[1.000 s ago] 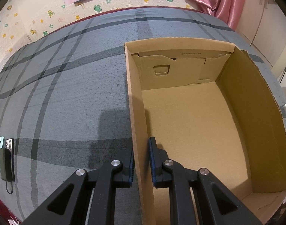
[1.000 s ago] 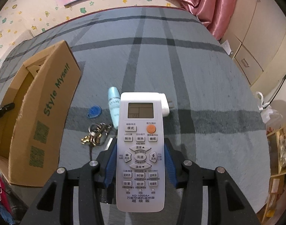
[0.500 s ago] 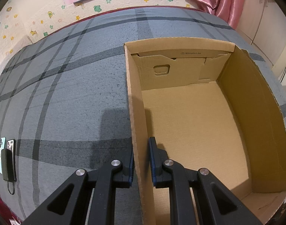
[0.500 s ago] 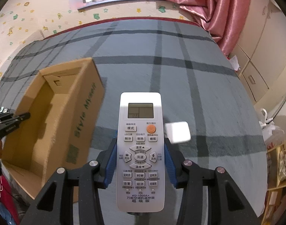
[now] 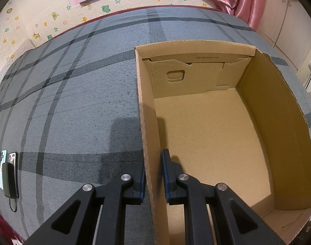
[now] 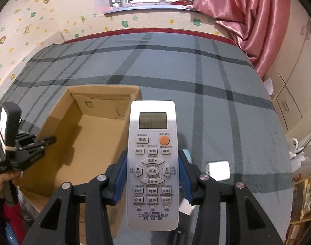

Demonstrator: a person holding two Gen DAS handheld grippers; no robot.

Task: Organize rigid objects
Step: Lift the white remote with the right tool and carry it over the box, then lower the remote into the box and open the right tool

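Left gripper [image 5: 153, 175]: I keep it clamped on the box [image 5: 288, 122] wall, steadying it.
Right gripper [image 6: 152, 175]: grasping the remote [image 6: 152, 163] by its sides, carried beside the box's open top for dropping in.

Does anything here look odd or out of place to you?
Nothing looks broken or spilled. The cardboard box sits on a bed, its side wall pinched by the left tool; the right tool holds a white remote aloft beside it.

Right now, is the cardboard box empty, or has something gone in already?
Empty. The left wrist view shows the cardboard box with a bare floor; the remote sits clamped in the right tool, outside it.
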